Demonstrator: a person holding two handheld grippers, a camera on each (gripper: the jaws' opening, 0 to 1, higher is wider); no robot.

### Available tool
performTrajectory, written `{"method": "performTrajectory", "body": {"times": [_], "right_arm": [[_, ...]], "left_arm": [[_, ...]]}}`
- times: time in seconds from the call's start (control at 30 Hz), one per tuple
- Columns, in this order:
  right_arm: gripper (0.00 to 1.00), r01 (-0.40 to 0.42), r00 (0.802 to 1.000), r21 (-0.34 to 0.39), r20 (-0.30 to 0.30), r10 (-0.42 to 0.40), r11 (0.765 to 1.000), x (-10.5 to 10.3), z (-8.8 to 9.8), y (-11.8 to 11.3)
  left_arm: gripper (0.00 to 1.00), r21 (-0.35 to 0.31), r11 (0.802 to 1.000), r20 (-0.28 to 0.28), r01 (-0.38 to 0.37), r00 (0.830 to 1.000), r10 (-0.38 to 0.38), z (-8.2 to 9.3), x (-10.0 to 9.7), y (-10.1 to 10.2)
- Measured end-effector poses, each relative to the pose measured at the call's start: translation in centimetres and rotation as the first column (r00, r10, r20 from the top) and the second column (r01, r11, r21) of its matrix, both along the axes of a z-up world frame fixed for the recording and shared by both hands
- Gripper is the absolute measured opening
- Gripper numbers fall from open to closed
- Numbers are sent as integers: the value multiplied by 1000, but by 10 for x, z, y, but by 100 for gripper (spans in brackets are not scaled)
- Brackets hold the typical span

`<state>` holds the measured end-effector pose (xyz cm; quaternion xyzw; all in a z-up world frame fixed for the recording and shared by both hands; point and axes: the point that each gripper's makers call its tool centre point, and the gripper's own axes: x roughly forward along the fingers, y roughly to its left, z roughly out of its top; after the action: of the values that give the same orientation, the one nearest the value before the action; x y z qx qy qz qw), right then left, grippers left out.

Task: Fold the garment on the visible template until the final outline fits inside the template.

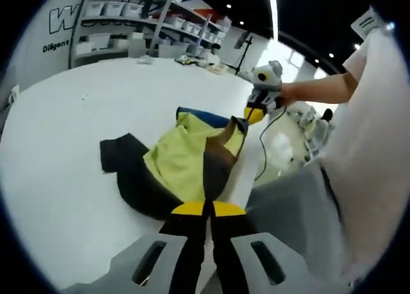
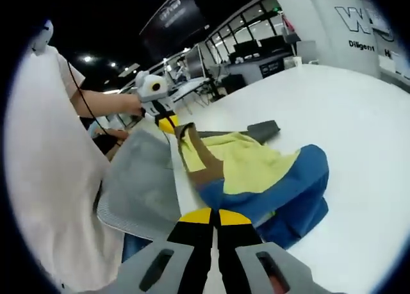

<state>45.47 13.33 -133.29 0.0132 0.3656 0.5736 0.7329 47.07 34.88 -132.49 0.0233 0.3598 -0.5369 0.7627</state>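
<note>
Left gripper view: both tools pinch a garment (image 1: 186,159) at the white worktop's (image 1: 64,140) near edge.
Left tool (image 1: 206,209) is clamped on the yellow-and-black hem; right tool (image 2: 216,216) is clamped on the blue end. Between them the cloth lies bunched beside a grey pad (image 2: 141,185).

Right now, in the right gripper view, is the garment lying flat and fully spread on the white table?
No: the garment is bunched in folds, its edge lifted.
</note>
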Motion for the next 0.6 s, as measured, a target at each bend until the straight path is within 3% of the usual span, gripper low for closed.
{"method": "performTrajectory", "body": {"times": [0.1, 0.2, 0.4, 0.6], "right_arm": [[0, 9, 1000, 0, 7, -9, 1000, 9, 4, -3], [0, 43, 998, 17, 42, -44, 999, 30, 14, -5], [0, 113, 982, 5, 153, -113, 994, 94, 32, -17], [0, 168, 966, 13, 198, -167, 986, 150, 41, -24]], "left_arm": [[3, -14, 1000, 31, -15, 999, 16, 9, 15, -2], [3, -21, 999, 97, -40, 994, 42, 22, 44, -7], [3, -34, 998, 169, -60, 983, 65, 44, 96, -18], [3, -22, 996, 225, -85, 970, 88, 52, 153, -27]]}}
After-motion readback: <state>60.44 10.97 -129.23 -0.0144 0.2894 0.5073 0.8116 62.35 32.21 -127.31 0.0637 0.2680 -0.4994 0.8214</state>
